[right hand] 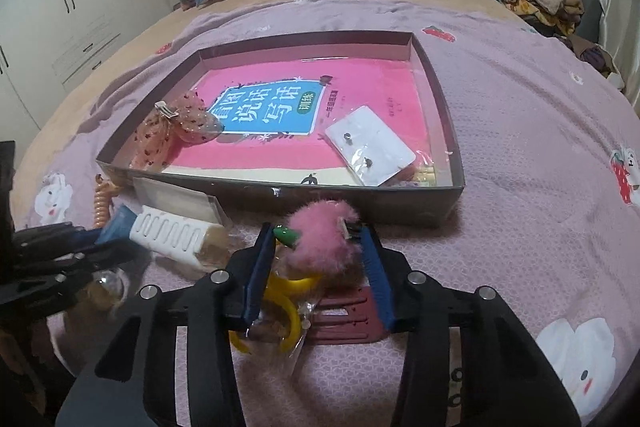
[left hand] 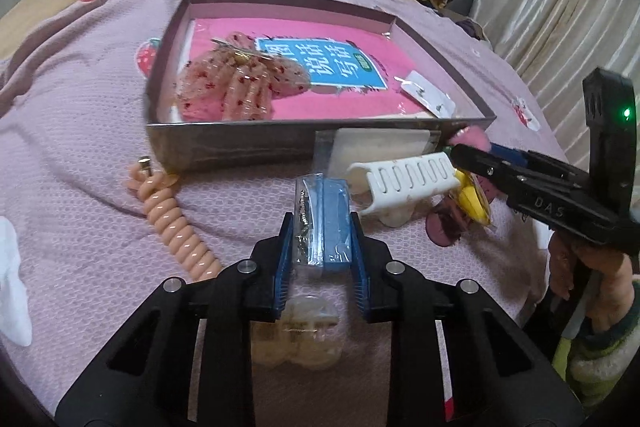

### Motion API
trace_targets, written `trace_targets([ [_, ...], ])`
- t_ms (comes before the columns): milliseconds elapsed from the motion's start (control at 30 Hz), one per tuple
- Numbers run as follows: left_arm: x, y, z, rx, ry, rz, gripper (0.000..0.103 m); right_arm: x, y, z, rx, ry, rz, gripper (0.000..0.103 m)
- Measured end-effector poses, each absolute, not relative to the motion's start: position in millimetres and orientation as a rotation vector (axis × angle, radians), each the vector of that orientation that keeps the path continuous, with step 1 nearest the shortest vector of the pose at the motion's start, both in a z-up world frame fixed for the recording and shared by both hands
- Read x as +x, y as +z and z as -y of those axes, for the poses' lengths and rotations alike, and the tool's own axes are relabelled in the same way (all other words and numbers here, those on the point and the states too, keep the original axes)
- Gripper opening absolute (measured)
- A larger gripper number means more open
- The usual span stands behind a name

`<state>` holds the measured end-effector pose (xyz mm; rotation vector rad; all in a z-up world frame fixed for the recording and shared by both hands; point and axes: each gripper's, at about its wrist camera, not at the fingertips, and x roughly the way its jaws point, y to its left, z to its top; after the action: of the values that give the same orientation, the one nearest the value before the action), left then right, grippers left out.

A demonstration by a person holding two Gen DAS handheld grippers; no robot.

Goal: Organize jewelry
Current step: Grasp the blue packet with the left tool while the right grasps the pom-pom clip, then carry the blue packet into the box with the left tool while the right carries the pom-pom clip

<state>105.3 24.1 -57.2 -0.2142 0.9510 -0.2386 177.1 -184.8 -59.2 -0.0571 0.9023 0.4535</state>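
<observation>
My left gripper (left hand: 322, 227) is shut on a clear packet with a blue card (left hand: 334, 223), small jewelry showing inside it, just above the purple bedspread. My right gripper (right hand: 316, 255) has its blue pads against both sides of a pink fluffy hair clip (right hand: 320, 239) with a green leaf, right in front of the grey box (right hand: 360, 201). The left wrist view shows that gripper's tip by the same pink fluff (left hand: 460, 138). Inside the box lie a pink book, a sheer dotted bow clip (left hand: 240, 79) and an earring card (right hand: 370, 145).
On the bedspread by the box's front wall lie a white claw clip (left hand: 404, 179), a peach spiral hair tie (left hand: 176, 223), a carded clear packet (left hand: 380, 147), yellow rings (right hand: 286, 307), a dark red clip (right hand: 344, 319) and a translucent claw clip (left hand: 304, 327). Bedding is piled behind.
</observation>
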Motion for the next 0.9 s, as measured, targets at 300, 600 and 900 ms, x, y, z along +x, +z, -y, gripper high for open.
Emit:
trace_targets([
  [300, 100.8, -45.9, -32.1, -0.227, -0.207, -0.918, 0.018, 163.9, -48.3, 200.2, -0.043, 0.457, -0.861, 0.033],
  [600, 97.5, -33.5, -35.3, -0.231, -0.193, -0.883, 0.018, 147.4, -35.0, 226.2, 0.009, 0.441, -0.831, 0.031],
  [900, 95.1, -19.1, -34.6, -0.239, -0.204, -0.859, 0.018, 135.0, -18.4, 255.9, 0.055, 0.398, -0.797, 0.031],
])
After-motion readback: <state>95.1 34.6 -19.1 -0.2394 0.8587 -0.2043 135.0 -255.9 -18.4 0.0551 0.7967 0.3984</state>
